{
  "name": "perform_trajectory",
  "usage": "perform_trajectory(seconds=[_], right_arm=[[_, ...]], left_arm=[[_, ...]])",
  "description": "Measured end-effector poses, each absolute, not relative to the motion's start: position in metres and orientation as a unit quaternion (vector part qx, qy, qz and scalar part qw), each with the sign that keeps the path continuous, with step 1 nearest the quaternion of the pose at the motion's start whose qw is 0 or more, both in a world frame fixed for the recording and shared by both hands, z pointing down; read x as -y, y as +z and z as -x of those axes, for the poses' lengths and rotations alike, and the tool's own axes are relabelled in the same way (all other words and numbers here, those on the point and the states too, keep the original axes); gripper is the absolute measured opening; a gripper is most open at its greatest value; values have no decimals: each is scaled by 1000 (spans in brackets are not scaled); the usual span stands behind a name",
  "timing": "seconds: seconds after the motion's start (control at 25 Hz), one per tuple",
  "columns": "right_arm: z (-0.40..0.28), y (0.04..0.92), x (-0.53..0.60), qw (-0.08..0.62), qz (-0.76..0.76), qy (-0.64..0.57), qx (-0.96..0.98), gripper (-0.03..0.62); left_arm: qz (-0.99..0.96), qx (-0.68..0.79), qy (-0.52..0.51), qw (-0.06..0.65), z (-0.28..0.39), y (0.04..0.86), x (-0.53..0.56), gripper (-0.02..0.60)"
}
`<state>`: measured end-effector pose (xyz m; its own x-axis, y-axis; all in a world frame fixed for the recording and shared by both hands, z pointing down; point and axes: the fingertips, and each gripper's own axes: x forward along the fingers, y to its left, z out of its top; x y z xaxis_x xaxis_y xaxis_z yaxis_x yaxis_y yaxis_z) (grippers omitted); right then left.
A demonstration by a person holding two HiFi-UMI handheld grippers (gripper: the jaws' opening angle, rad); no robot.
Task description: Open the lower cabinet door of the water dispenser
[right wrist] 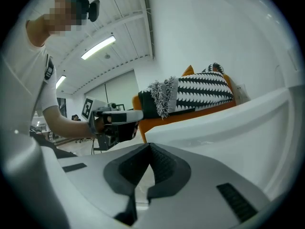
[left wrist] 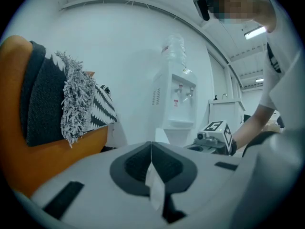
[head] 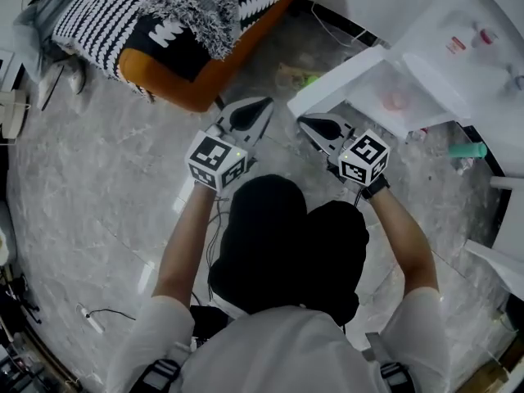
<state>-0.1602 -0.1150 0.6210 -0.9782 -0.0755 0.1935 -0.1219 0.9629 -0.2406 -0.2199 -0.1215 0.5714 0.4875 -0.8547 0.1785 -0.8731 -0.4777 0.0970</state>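
The white water dispenser (head: 458, 31) stands at the upper right of the head view, and in the left gripper view (left wrist: 177, 99) it carries a bottle on top. Its lower cabinet door (head: 340, 76) is swung out to the left, baring the cabinet's inside (head: 393, 97). My right gripper (head: 309, 125) is shut and holds nothing, its tip just below the door's free edge. The door fills the right gripper view's right side as a broad white panel (right wrist: 228, 123). My left gripper (head: 260, 109) is also shut and holds nothing, a little left of the door.
An orange sofa (head: 188, 80) with a black-and-white striped blanket (head: 106, 15) lies at the upper left. A teal bottle (head: 468, 150) is on the floor by the dispenser's base. A cable (head: 98, 318) trails at the lower left. White furniture (head: 503, 252) lines the right edge.
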Motion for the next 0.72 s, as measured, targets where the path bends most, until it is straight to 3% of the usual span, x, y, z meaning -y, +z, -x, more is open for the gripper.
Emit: perform_trajectory(seconds=[0.72], right_arm=[[239,620,175,68,-102,154,981,8]], left_arm=[[-827,553,41,89,261,569,110,14]])
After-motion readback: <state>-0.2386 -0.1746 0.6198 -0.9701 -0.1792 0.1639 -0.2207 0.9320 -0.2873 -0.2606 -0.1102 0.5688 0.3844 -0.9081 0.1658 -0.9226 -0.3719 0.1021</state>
